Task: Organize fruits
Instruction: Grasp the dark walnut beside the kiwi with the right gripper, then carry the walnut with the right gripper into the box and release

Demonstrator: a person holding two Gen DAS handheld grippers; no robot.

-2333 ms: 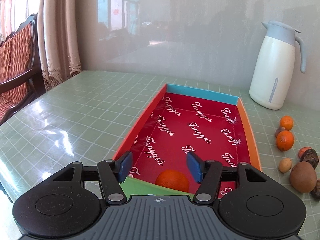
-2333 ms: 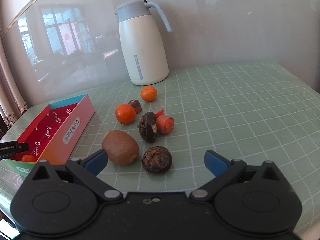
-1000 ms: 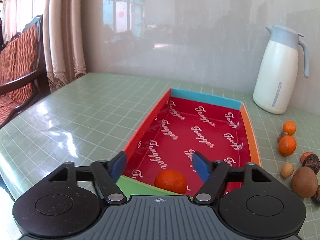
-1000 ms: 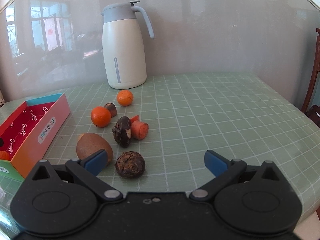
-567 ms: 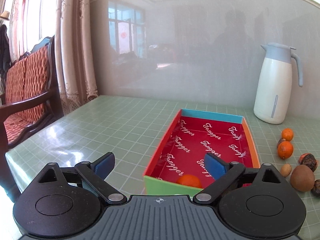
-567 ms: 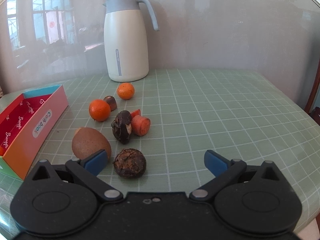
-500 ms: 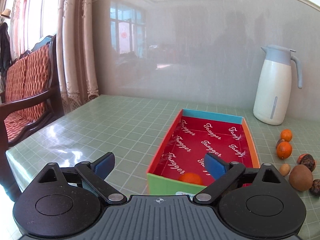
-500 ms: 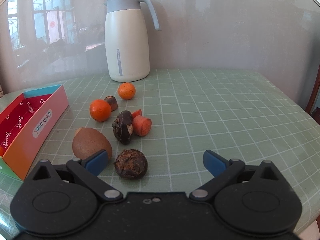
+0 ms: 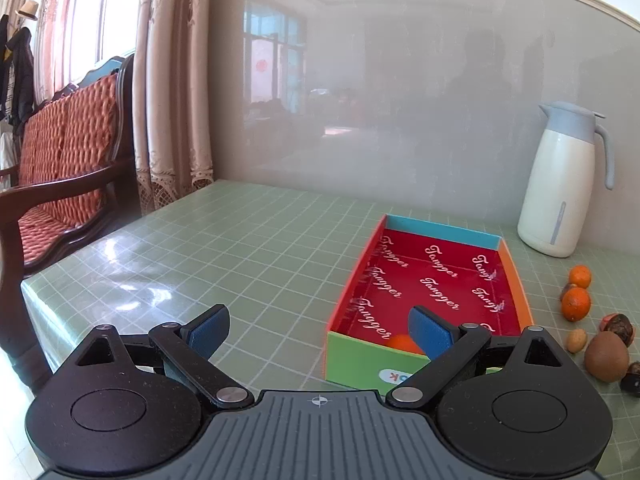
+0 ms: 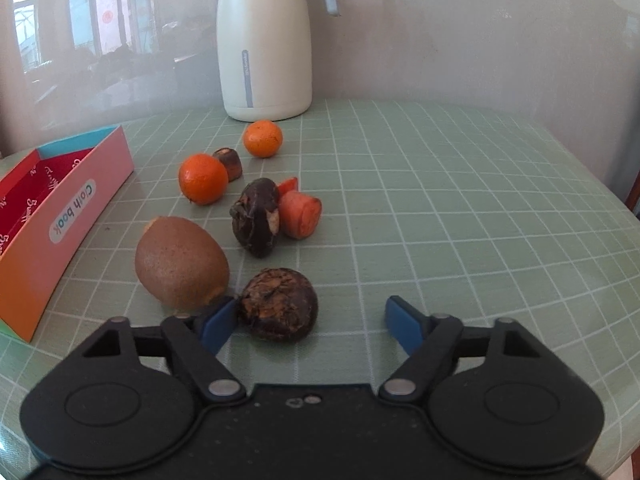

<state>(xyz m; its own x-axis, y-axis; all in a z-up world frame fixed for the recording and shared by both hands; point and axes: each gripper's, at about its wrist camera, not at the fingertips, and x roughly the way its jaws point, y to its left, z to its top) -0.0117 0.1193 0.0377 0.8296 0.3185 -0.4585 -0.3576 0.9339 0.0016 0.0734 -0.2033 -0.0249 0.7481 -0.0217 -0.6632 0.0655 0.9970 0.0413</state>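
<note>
Orange tangerine (image 9: 400,343) in box (image 9: 362,358) seen only by spread left claw (image 9: 318,330), right claw (image 10: 314,320) spread too

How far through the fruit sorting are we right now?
Early. Done: one small orange fruit lies in the red-lined cardboard box. In hand: nothing; the left claw is open, and the open right claw is at the dark wrinkled round fruit. Left on the green checked table: that fruit, the brown kiwi, two small oranges and other pieces.
</note>
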